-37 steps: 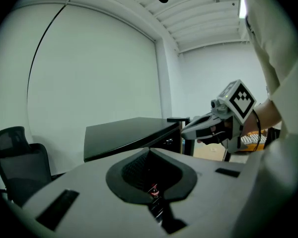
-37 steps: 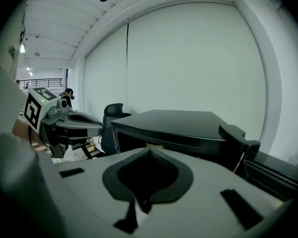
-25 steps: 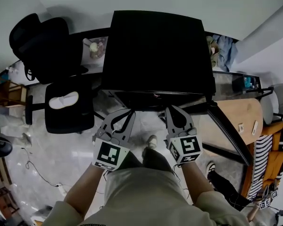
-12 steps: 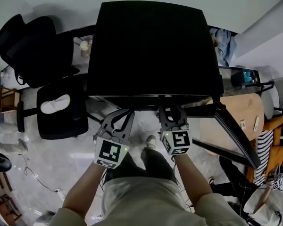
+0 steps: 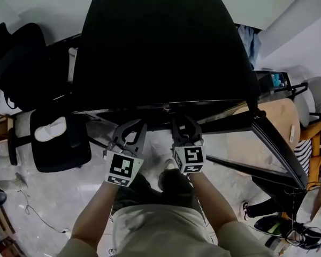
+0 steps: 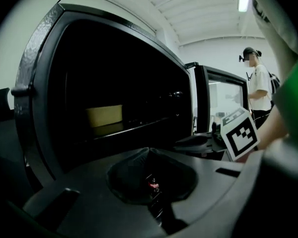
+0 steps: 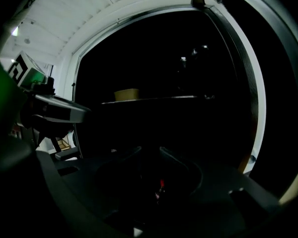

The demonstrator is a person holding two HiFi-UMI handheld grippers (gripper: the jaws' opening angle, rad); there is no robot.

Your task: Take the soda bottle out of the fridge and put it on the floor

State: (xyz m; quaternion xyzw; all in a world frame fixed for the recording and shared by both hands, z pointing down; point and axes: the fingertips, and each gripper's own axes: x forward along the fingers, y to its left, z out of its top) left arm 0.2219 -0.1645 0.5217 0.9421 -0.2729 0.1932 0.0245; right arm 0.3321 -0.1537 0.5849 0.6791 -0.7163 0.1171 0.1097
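**Two grippers are facing into the open fridge, and the soda bottle is not yet in hand.**

The black fridge [image 5: 160,47] is filling the head view. Its door [image 5: 267,143] is standing swung out to the right, which leaves the dark inside open to reach. The person is holding the left gripper [image 5: 139,124] and the right gripper [image 5: 183,123] side by side at the fridge's front edge, aimed inward. The left jaws are resting together, empty. The right jaws have just been opening and are standing apart with nothing between them, likely readying for the grasp. Inside, a shelf [image 7: 154,99] is carrying a yellowish box [image 7: 126,94]. The soda bottle is not showing clearly in the gloom, so it is presumably inside.
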